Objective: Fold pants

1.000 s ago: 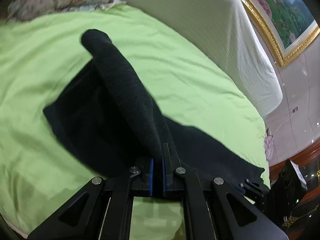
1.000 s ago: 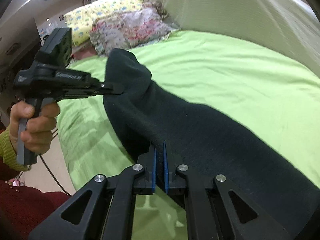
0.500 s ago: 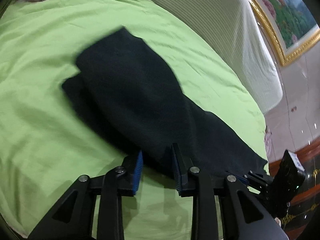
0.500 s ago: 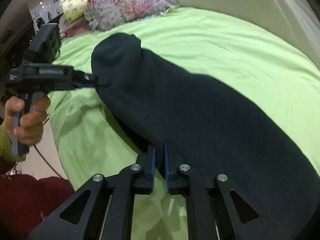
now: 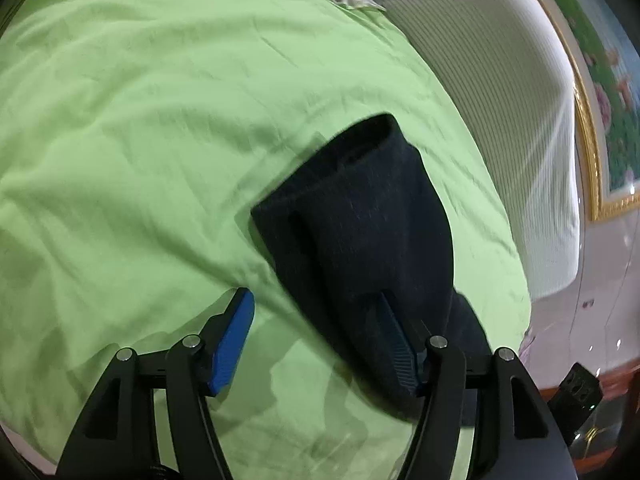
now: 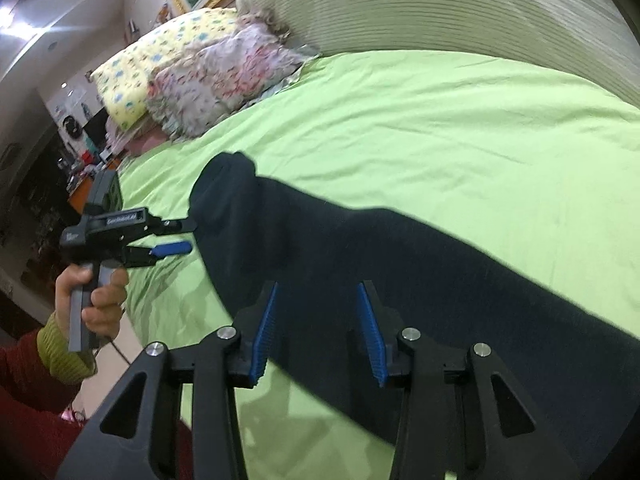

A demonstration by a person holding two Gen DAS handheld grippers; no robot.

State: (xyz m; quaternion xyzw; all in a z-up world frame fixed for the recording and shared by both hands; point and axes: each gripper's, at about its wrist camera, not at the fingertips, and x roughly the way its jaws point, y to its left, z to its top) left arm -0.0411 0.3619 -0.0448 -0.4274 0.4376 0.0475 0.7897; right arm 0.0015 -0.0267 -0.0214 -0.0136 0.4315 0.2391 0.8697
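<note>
Pants (image 6: pixel 400 272) lie folded across mid-frame on the sheet (image 6: pixel 440 128); both grippers, left (image 5: pixel 316 336) and right (image 6: pixel 320 328), have just been opening, released.

lime green bedsheet (image 6: pixel 460 128) covers the bed, lightly creased. far end: ribbed cream bolster (image 6: pixel 460 4). left of it, floral pillow (image 6: pixel 224 76) overlapping a yellow print pillow (image 6: pixel 160 56). gold-framed flower painting (image 5: pixel 608 120) on the wall beyond. cluttered shelves far left, blurred.
</note>
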